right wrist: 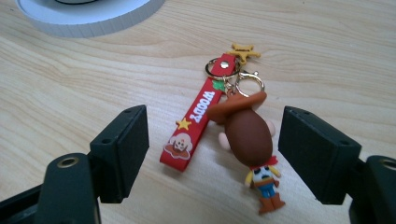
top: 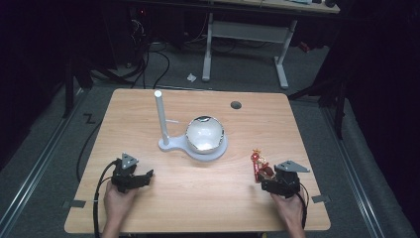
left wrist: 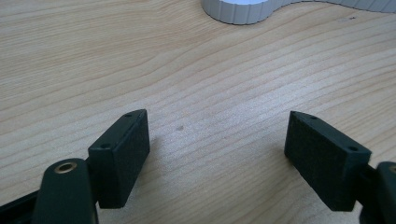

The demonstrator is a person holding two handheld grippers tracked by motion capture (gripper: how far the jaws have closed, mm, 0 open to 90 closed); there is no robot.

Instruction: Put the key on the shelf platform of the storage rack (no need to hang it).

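From the high view, the wooden worktop (top: 198, 198) has a white stand (top: 198, 146) in the middle, with a tall post and a shiny bowl (top: 205, 133) sitting on its base. The keychain (top: 258, 164) lies well off to the right of that stand and a bit nearer the person, right in front of the right tongs (top: 265, 184). The left tongs (top: 143, 177) rest on the opposite side of the stand, well apart from everything. In the left gripper view, the left tongs (left wrist: 217, 144) are spread wide over bare wood with nothing between them, and the stand's base edge (left wrist: 240, 11) peeks in at the top. In the right gripper view, the right tongs (right wrist: 212, 149) are released too, jaws wide and not touching anything, with the keychain lying flat between them: a red rubbery strap (right wrist: 196, 123), a little cowboy figure (right wrist: 250, 140) in a brown hat, and gold rings plus a star charm at the end nearer the stand. My guess is it's light and floppy overall, so the loose parts will dangle once lifted. The strap looks soft and grippy, and the figure's body looks chunky enough to pinch. I'd grab the figure or mid-strap, not the small metal rings, which look slippery.
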